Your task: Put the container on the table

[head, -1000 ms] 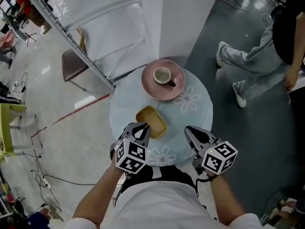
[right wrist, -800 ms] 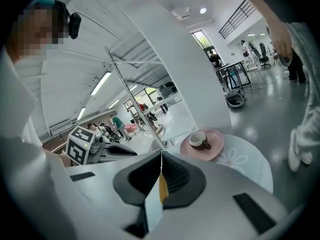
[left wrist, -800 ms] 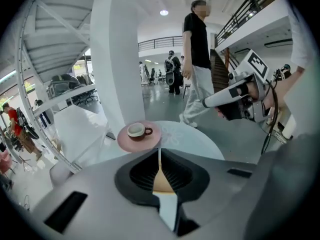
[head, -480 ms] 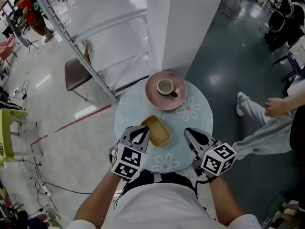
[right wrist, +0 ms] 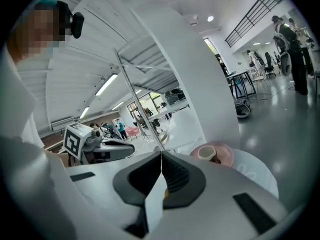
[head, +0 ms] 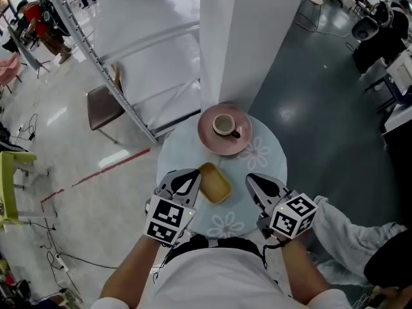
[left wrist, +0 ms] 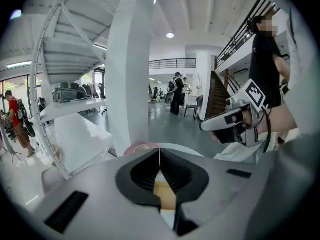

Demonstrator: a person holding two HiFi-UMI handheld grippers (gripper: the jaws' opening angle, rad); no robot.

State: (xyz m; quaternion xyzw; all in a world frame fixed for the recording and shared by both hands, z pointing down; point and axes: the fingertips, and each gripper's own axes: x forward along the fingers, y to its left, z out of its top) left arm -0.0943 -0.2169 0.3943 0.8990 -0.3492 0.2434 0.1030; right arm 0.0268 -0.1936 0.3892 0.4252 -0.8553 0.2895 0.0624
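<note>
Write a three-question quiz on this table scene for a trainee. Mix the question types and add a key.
1. True or false: the small yellow rectangular container lies on the round pale-blue flowered table.
2. Multiple choice: what stands on the round pink plate? A) a pale cup B) a folded napkin C) nothing
3. Fill in the blank: the jaws of the left tool and the right tool are both ____, with nothing between them.

Key: 1 true; 2 A; 3 shut.
</note>
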